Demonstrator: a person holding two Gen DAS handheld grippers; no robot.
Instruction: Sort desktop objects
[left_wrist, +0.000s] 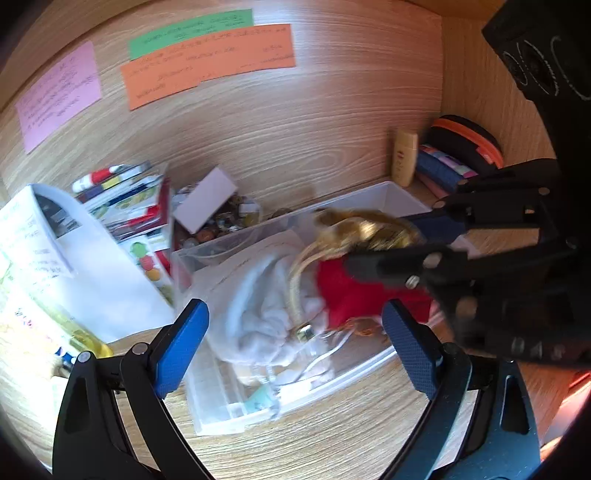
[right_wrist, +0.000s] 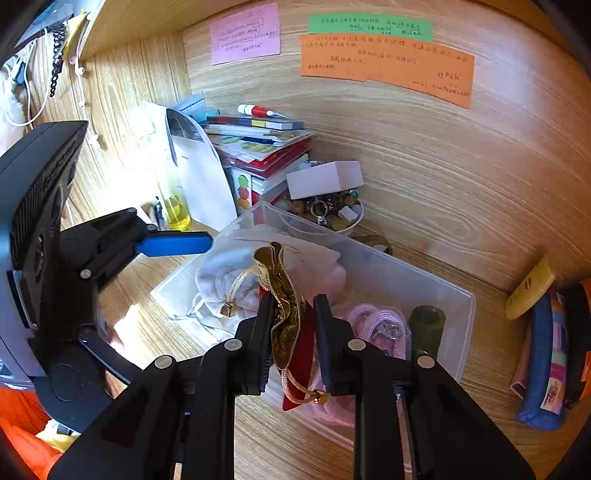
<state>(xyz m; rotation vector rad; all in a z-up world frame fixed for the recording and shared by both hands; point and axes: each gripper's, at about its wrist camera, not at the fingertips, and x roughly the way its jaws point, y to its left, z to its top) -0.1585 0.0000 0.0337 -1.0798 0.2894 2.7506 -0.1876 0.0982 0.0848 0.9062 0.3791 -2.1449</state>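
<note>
A clear plastic bin (right_wrist: 443, 295) stands on the wooden desk; it also shows in the left wrist view (left_wrist: 354, 199). My right gripper (right_wrist: 293, 325) is shut on a red pouch with a gold rim (right_wrist: 286, 317) and holds it over the bin; the pouch (left_wrist: 351, 291) and that gripper (left_wrist: 417, 240) show in the left wrist view. A white cloth bag (right_wrist: 229, 273) lies in the bin's left end, with pink cord (right_wrist: 373, 321) and a dark green tube (right_wrist: 426, 328) to the right. My left gripper (left_wrist: 295, 343) is open and empty at the bin's near wall.
A bowl of beads and trinkets (right_wrist: 332, 214) with a white box on it stands behind the bin, beside a stack of books (right_wrist: 258, 144) and papers. A cream bottle (right_wrist: 532, 291) and pencil cases (right_wrist: 546, 365) lie at the right. Coloured notes (right_wrist: 388, 66) hang on the back wall.
</note>
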